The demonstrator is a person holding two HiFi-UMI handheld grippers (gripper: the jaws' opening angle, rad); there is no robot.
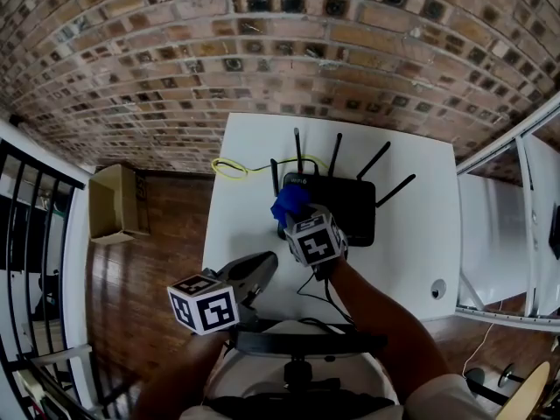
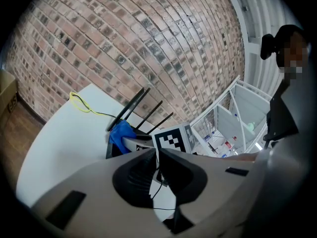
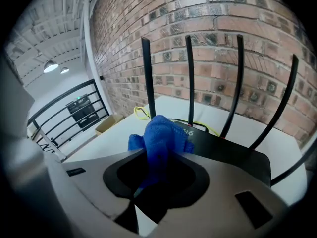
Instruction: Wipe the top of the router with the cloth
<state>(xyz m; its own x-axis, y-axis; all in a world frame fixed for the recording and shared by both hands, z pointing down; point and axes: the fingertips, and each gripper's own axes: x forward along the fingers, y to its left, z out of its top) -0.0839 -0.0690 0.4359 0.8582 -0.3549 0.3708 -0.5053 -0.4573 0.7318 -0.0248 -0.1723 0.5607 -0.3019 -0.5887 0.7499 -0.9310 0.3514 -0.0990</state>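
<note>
A black router [image 1: 350, 206] with several upright antennas lies on the white table [image 1: 411, 243], near the brick wall. My right gripper [image 1: 299, 219] is shut on a bunched blue cloth [image 1: 290, 203] at the router's left end. In the right gripper view the cloth [image 3: 161, 135] bulges out between the jaws and lies against the router's top [image 3: 233, 155]. My left gripper [image 1: 265, 262] hovers near the table's front edge, left of the right one; its jaws [image 2: 157, 151] are shut with nothing in them. From there the cloth [image 2: 121, 133] and the right gripper's marker cube [image 2: 173, 138] show ahead.
A yellow cable [image 1: 232, 169] loops on the table behind the router's left end. A thin black cable [image 1: 317, 300] runs over the front edge. A round grommet [image 1: 437, 289] sits at the front right. A cardboard box [image 1: 114, 204] stands on the wooden floor, left.
</note>
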